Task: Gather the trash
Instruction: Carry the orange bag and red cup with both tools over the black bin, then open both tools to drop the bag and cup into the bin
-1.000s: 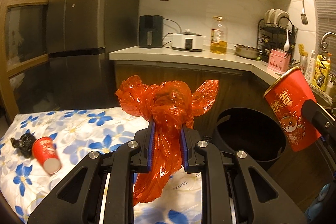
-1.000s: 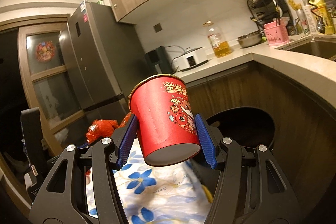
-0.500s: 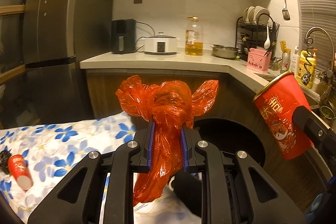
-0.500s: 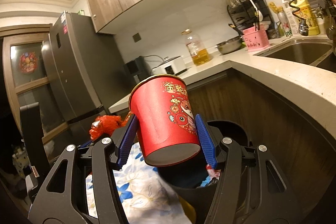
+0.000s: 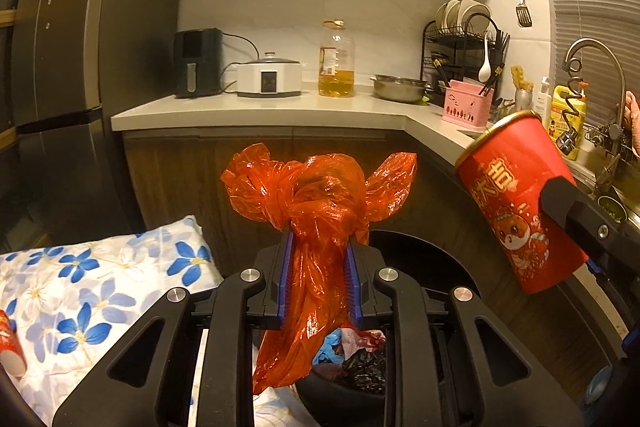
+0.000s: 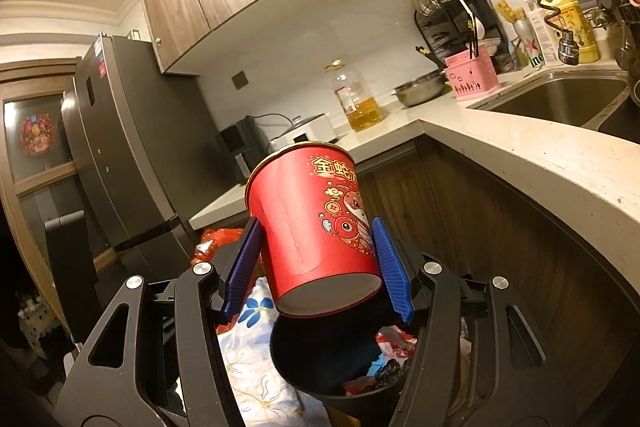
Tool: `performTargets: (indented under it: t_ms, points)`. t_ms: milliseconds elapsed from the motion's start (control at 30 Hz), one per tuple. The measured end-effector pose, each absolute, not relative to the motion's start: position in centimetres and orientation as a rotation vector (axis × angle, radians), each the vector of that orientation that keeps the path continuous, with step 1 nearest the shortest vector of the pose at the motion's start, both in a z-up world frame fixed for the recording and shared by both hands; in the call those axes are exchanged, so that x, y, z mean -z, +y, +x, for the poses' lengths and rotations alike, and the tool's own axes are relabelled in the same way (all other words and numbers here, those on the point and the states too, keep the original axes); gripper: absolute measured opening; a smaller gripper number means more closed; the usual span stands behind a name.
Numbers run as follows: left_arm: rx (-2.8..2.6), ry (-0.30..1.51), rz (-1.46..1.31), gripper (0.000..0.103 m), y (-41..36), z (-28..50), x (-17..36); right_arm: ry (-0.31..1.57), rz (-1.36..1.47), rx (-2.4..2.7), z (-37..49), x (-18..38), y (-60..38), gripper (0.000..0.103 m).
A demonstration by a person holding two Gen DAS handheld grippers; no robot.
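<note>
My left gripper (image 5: pixel 318 281) is shut on a knotted red plastic bag (image 5: pixel 316 211) and holds it over the near rim of a black trash bin (image 5: pixel 440 259). My right gripper (image 6: pixel 316 275) is shut on a red paper cup (image 6: pixel 316 223) with cartoon print and holds it tilted above the same bin (image 6: pixel 300 367). The cup also shows at the right of the left wrist view (image 5: pixel 520 203). Trash lies inside the bin (image 5: pixel 360 359). Another red cup (image 5: pixel 8 347) lies on the floral cloth at the far left.
A table with a blue-flowered cloth (image 5: pixel 100 287) stands left of the bin. Wooden cabinets under a pale L-shaped counter (image 5: pixel 260 111) stand behind it, with a sink (image 6: pixel 560 99) at the right. A dark fridge (image 5: pixel 60 67) stands to the left.
Both grippers have moved right from the table toward the bin, which is now directly below them. Both loads stay gripped. The cup on the cloth has slid to the left edge of view.
</note>
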State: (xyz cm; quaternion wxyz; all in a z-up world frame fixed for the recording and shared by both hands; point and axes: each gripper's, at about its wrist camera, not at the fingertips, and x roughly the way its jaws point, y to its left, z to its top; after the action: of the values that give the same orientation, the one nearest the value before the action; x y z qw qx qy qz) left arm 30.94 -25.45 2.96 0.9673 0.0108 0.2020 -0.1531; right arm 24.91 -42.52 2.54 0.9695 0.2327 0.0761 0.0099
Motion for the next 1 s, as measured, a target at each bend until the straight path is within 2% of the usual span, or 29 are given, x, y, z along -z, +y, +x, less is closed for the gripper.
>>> performTargets:
  t_ms: [367, 500, 700, 767, 933, 1000]
  points:
    - [0.353, 0.425, 0.025, 0.027, -26.6, 32.4, -2.2, 0.161, 0.482, -0.036, 26.7, -2.0, -42.8, 0.059]
    - [0.352, 0.429, 0.026, 0.044, -26.7, 32.7, -1.9, 0.167, 0.494, -0.025, 27.4, -1.6, -43.0, 0.076]
    - [0.347, 0.448, 0.033, 0.051, -26.7, 33.0, -1.1, 0.173, 0.508, -0.009, 27.2, -1.2, -43.8, 0.076]
    - [0.34, 0.453, 0.026, 0.055, -26.4, 33.1, -1.0, 0.176, 0.511, -0.007, 27.0, -1.1, -43.9, 0.077]
    - [0.314, 0.452, 0.013, 0.074, -25.5, 32.7, -0.7, 0.193, 0.495, -0.007, 26.5, -1.0, -43.7, 0.08]
    - [0.297, 0.456, 0.011, 0.075, -24.8, 32.4, -0.5, 0.202, 0.484, -0.008, 26.2, -0.9, -43.4, 0.082]
